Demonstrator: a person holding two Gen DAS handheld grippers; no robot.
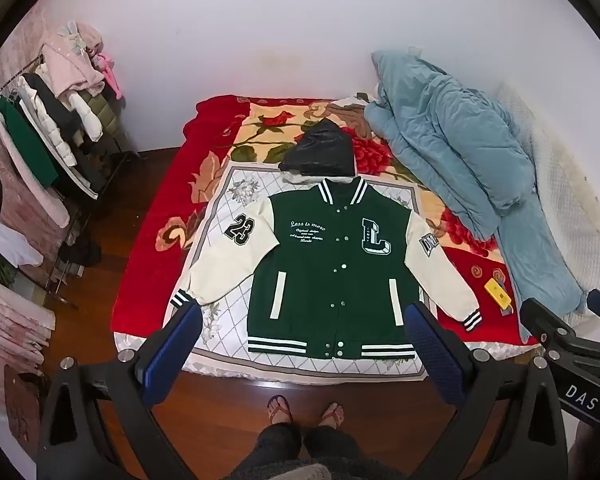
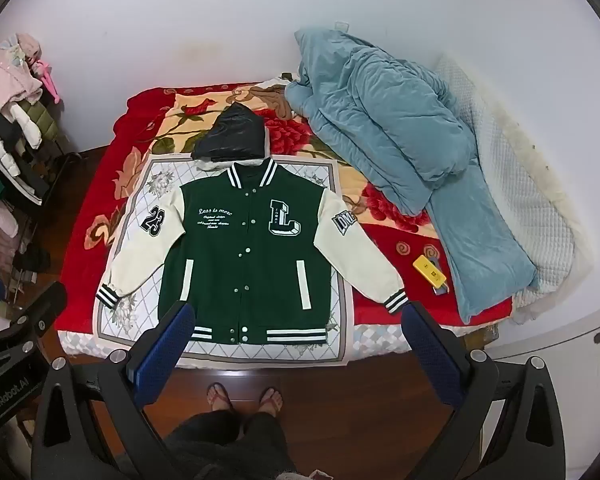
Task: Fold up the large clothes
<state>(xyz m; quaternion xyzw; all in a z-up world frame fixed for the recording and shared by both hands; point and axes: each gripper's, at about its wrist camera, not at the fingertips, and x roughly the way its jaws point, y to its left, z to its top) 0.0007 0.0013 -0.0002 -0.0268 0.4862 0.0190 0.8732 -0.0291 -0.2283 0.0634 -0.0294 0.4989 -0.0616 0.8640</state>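
Sleeves spread wide and front snapped shut, the green jacket point(image 1: 332, 264) lies face up on a white quilted cloth point(image 1: 228, 280) near the foot of the bed point(image 1: 148, 272), and we judge that layout deliberate: a flat, buttoned garment with both arms out gives clean lines to fold along. We stand at the bed's foot, our feet visible on the wooden floor point(image 1: 228, 412), so the striped hem sits nearest us and the collar farthest, which puts both cream sleeves within equal reach. Our left gripper point(image 1: 300, 352) hangs above the hem with its blue pads as far apart as they go and nothing between them; our right gripper point(image 2: 300, 348) does the same, wide open and empty, hovering over the hem's other side. Both tilt steeply down toward the jacket, a posture that reads to us as readiness to pinch fabric, though no fold has begun. A black puffy garment point(image 1: 320, 152) lies just past the collar, touching or nearly touching it. A blue quilt point(image 1: 452, 144) is heaped along the bed's right side, and a yellow box point(image 1: 498, 291) rests near the right cuff, apart from it. A clothes rack point(image 1: 60, 120) stands at the left wall.
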